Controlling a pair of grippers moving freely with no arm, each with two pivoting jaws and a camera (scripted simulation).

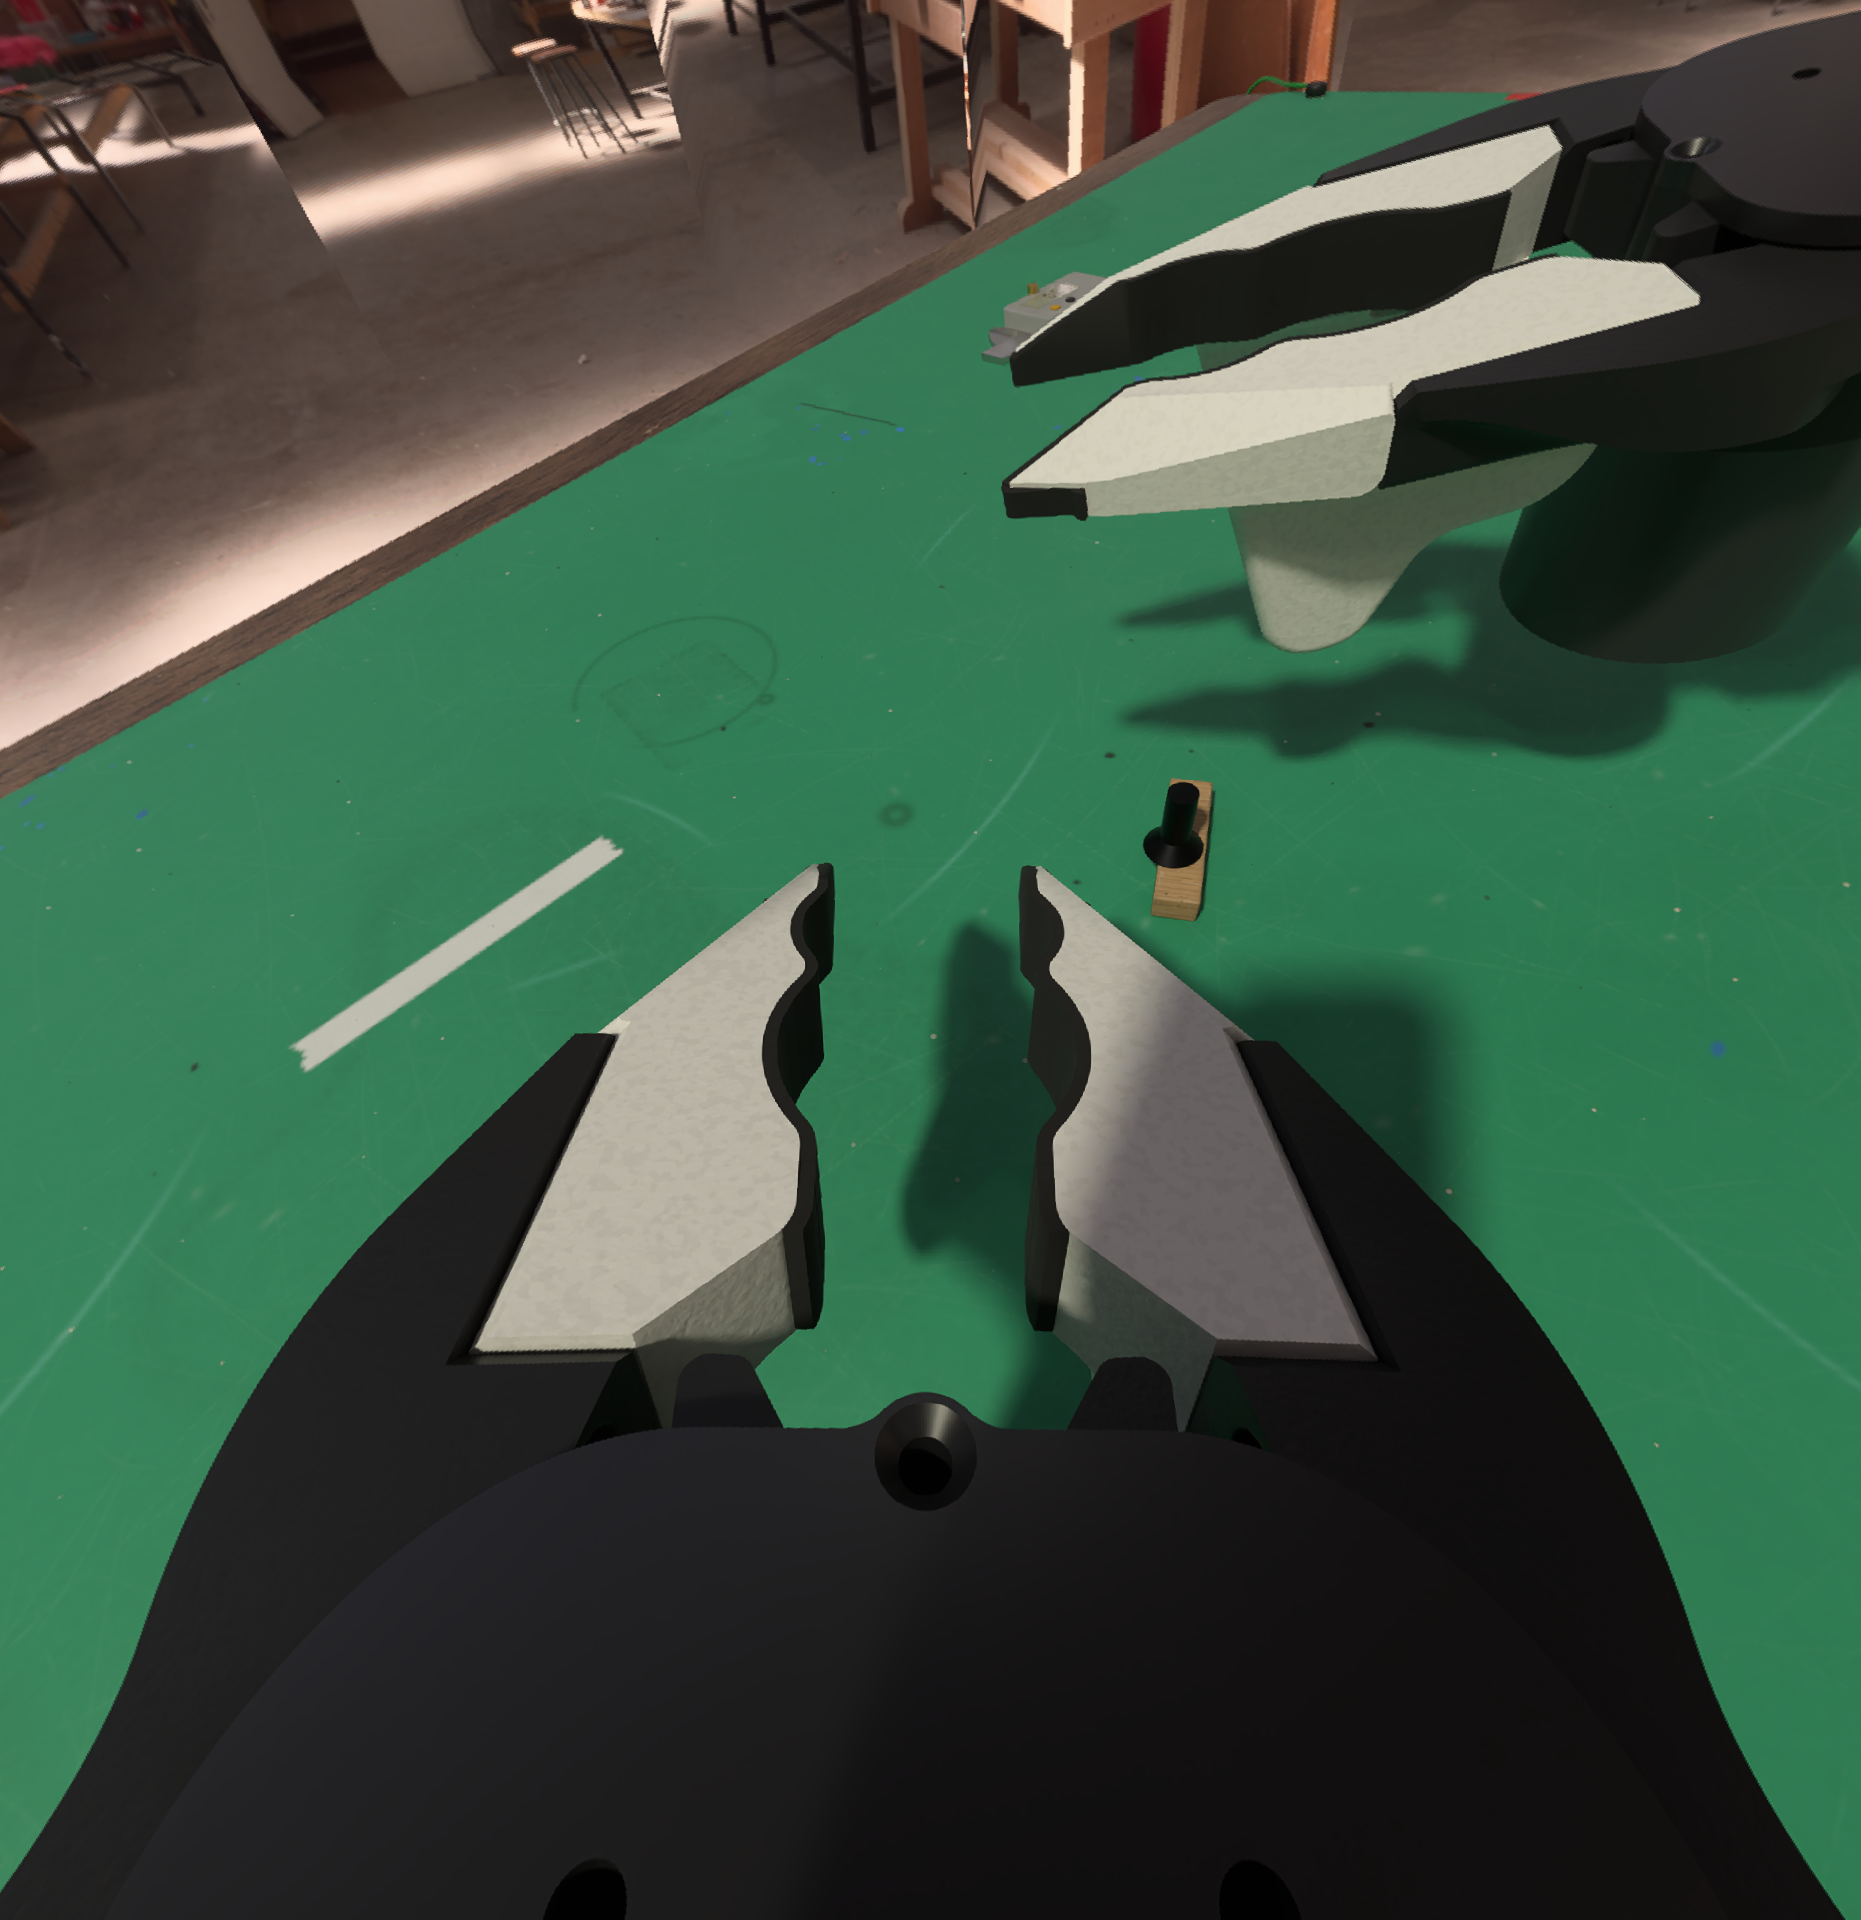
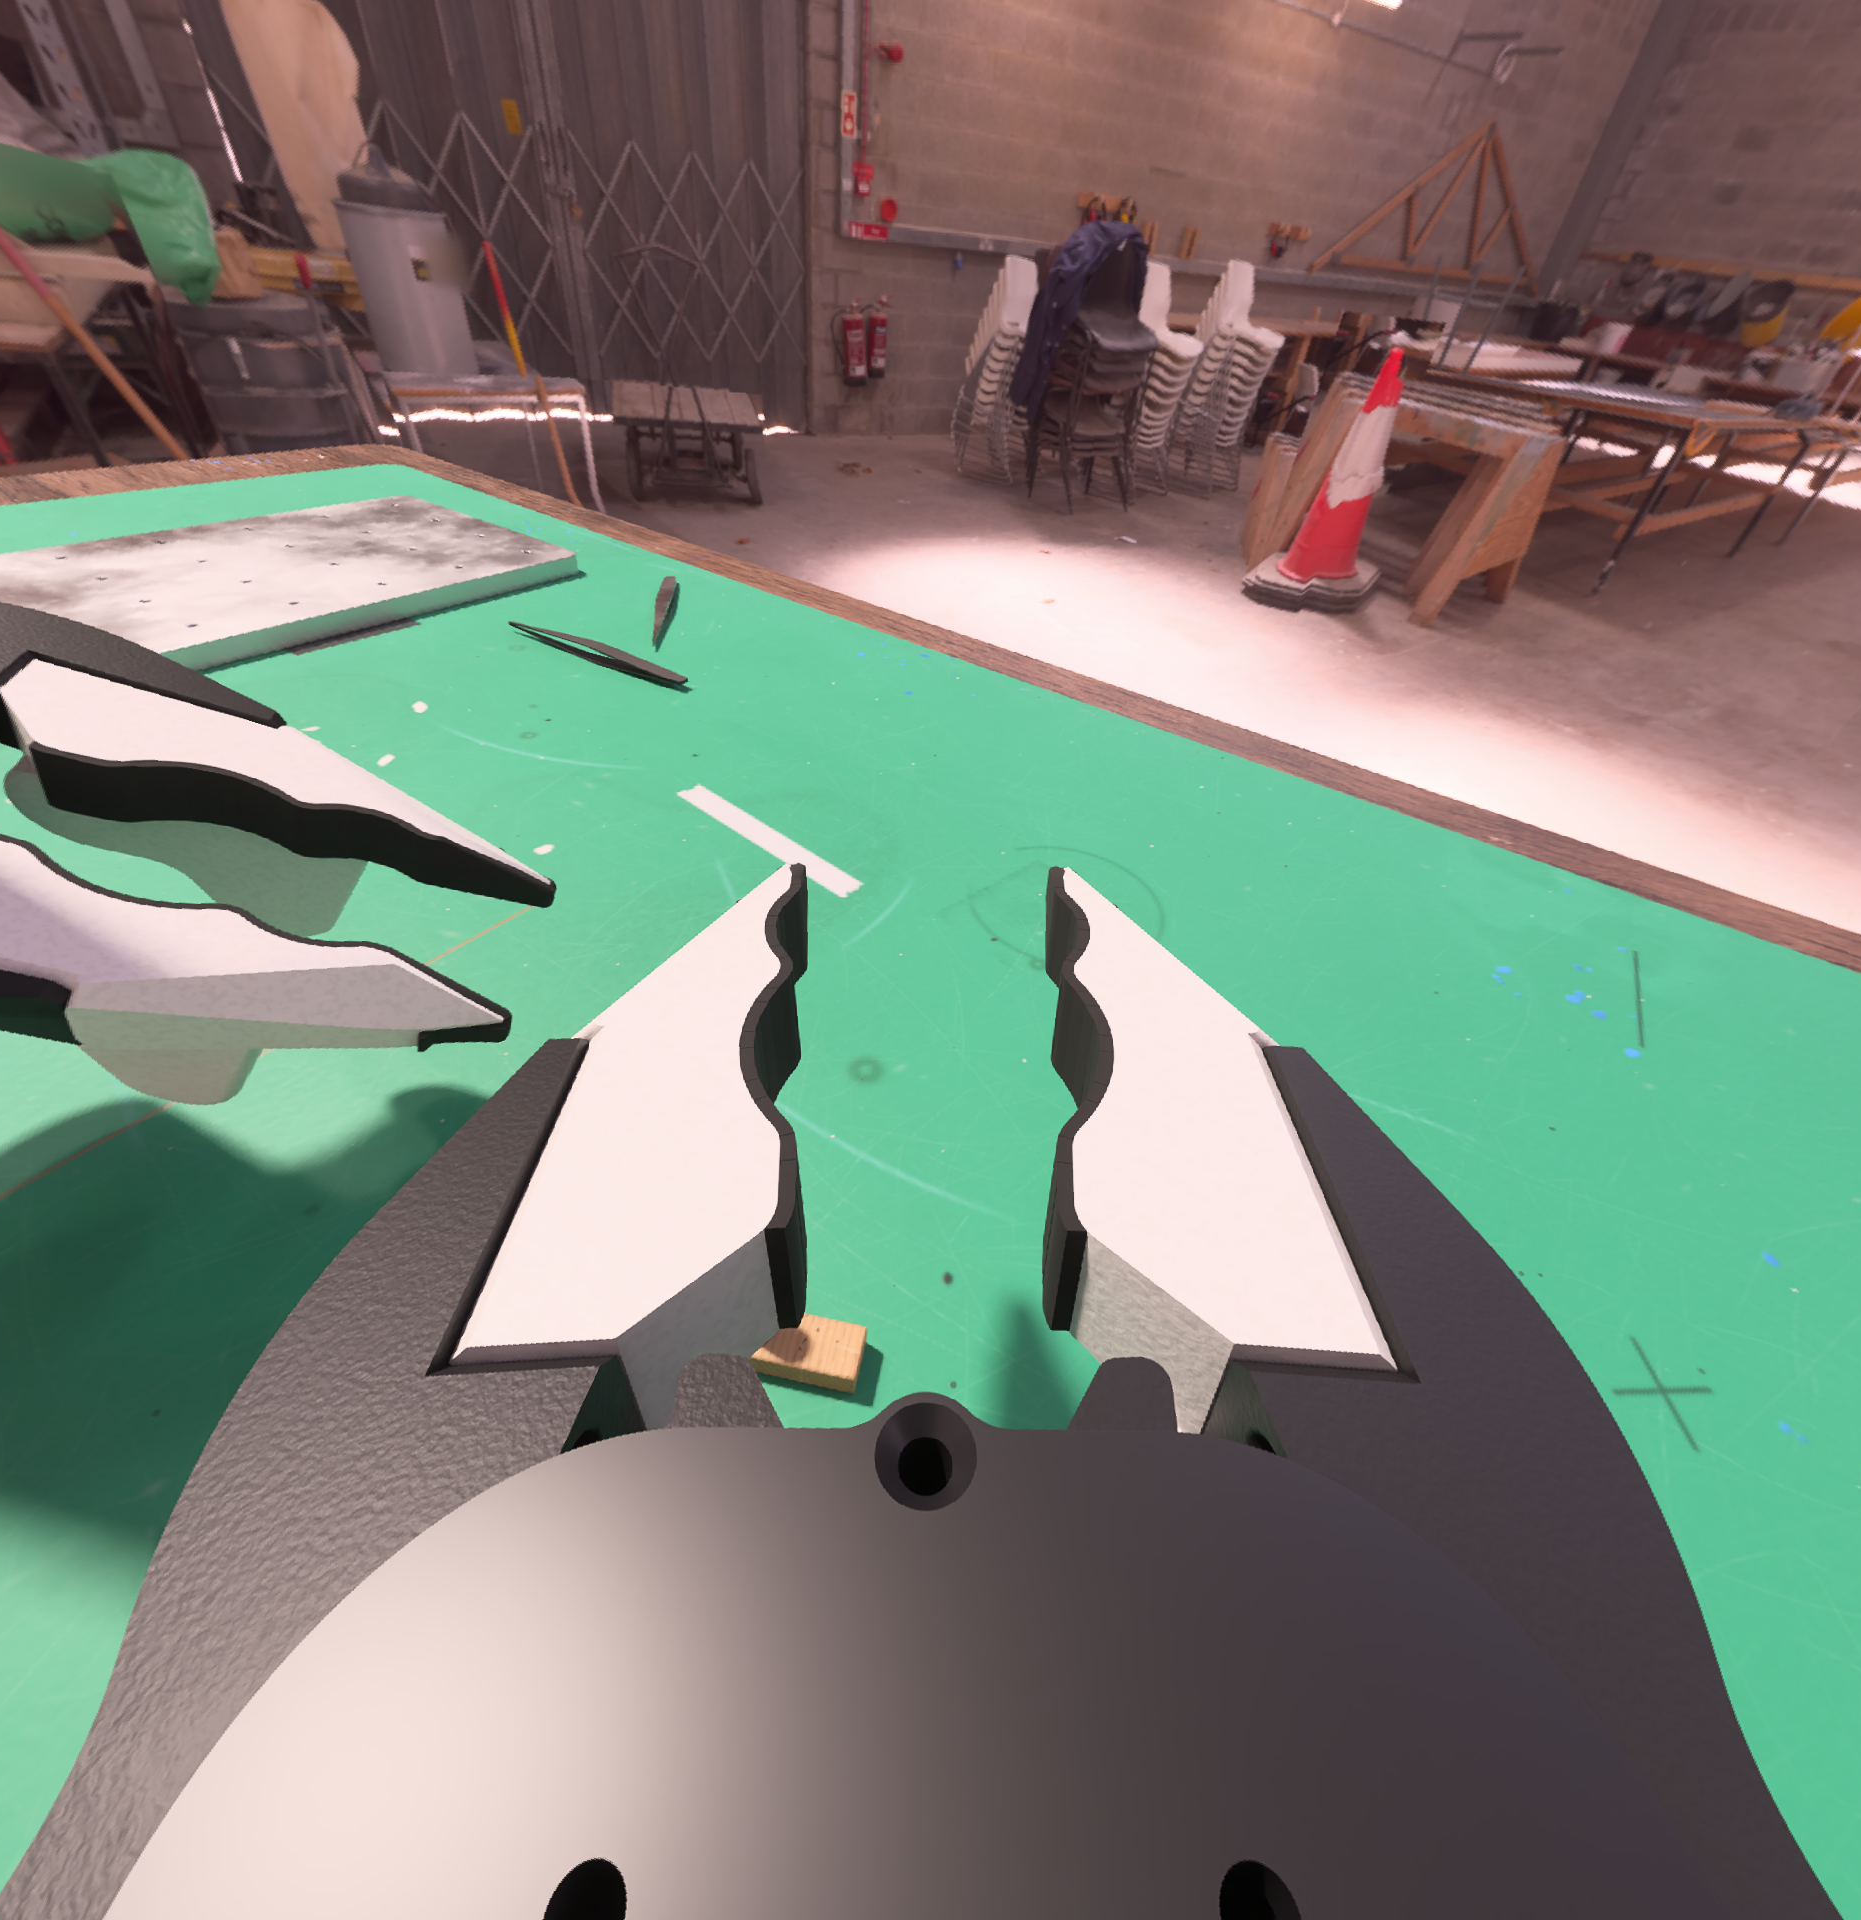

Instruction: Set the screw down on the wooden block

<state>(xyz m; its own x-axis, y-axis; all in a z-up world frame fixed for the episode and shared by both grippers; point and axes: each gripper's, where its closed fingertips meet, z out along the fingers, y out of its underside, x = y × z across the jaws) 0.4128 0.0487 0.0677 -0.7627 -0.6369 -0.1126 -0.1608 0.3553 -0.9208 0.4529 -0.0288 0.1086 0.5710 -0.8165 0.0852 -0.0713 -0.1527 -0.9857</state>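
A black screw (image 1: 1177, 827) rests on a small wooden block (image 1: 1184, 873) on the green table, just right of and beyond my left gripper's tips. My left gripper (image 1: 926, 883) is open and empty, a little short of the block. My right gripper (image 2: 924, 883) is open and empty; it also shows in the left wrist view (image 1: 1014, 436), hovering above and beyond the block. In the right wrist view only a corner of the block (image 2: 817, 1351) shows under the gripper's base, and the screw is hidden. The left gripper (image 2: 526, 956) shows there at the left.
A strip of white tape (image 1: 458, 951) lies on the mat left of my left gripper. A small grey device (image 1: 1045, 312) sits near the far table edge. In the right wrist view a grey perforated plate (image 2: 271, 577) and dark tweezers (image 2: 604, 655) lie at the far left.
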